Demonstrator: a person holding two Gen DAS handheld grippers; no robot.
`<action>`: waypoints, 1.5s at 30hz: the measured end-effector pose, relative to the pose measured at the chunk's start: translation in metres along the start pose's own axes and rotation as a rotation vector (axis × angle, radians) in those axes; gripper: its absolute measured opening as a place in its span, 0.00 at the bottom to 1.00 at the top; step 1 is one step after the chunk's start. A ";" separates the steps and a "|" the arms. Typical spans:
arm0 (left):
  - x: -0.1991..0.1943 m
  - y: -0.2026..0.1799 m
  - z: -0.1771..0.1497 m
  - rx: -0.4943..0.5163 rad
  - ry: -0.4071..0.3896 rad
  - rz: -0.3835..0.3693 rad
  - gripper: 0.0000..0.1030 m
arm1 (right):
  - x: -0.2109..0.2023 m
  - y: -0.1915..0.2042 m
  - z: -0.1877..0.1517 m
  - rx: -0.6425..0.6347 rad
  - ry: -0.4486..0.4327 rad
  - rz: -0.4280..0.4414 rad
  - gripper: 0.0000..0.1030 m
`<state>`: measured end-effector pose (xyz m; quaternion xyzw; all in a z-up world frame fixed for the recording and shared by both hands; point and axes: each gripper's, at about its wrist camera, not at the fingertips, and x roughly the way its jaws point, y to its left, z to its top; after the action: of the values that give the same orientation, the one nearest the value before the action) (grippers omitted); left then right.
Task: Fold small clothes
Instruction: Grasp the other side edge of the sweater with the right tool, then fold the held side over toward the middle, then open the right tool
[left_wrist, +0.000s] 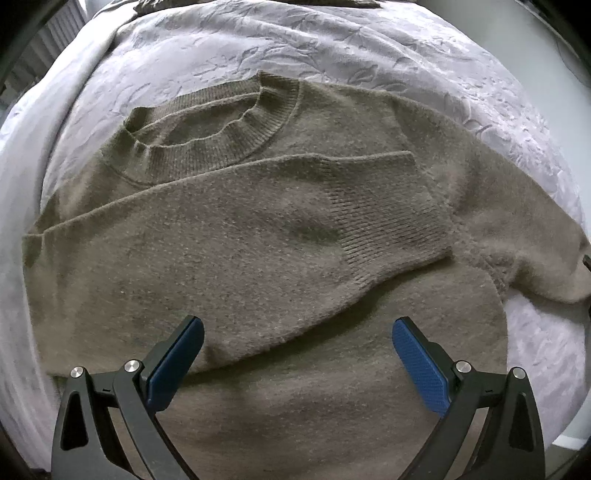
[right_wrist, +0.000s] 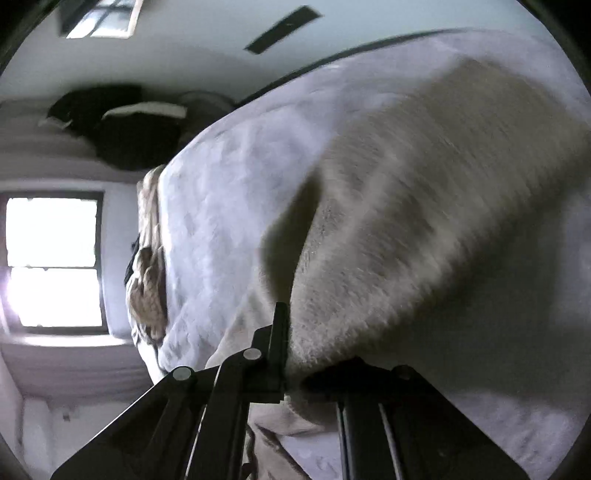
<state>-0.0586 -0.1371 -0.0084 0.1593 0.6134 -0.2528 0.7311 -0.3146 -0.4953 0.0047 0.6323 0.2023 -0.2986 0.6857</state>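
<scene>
Bed (left_wrist: 332, 48), covered by a pale lilac quilted bedspread with a leaf pattern, is seen as the work surface in both wrist views.

Olive-brown knitted crew-neck sweater (left_wrist: 258, 258) is laid flat on the bedspread, ribbed collar (left_wrist: 221, 122) away from the left camera. One sleeve (left_wrist: 295, 221) is already folded across the chest, its ribbed cuff (left_wrist: 395, 214) resting on the body panel. The opposite sleeve (left_wrist: 535, 266) is seen trailing toward the right edge of the left wrist view, not yet laid over.

Left tool (left_wrist: 297, 354) is held above the lower body of the sweater, pointing steeply down, jaws spread wide, blue pads (left_wrist: 417, 362) clear of the cloth; nothing is held.

Right tool (right_wrist: 288, 347) is closed tight, and a pinch of the same knit fabric (right_wrist: 406, 221) is seen bunched between its jaws and lifted off the bedspread. The right wrist view is motion-blurred; which exact edge is gripped cannot be told, though the outstanding sleeve is judged likely.

A crumpled tan garment (right_wrist: 147, 277) is noted at the bed edge, and a window (right_wrist: 51, 258) beyond.

Progress, as judged: first sleeve fold done; second sleeve fold in hand; the folding of the body is left.
</scene>
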 end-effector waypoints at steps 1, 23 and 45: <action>0.002 0.010 0.004 -0.002 -0.005 0.002 0.99 | 0.005 0.014 -0.003 -0.040 0.015 0.017 0.06; -0.012 0.188 -0.024 -0.292 -0.067 0.126 0.99 | 0.217 0.185 -0.293 -0.901 0.626 -0.103 0.31; -0.040 0.272 -0.045 -0.482 -0.171 -0.398 0.99 | 0.213 0.222 -0.393 -1.207 0.652 -0.053 0.12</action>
<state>0.0539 0.1180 0.0012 -0.1632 0.6110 -0.2509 0.7329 0.0303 -0.1346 -0.0156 0.1920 0.5446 0.0554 0.8146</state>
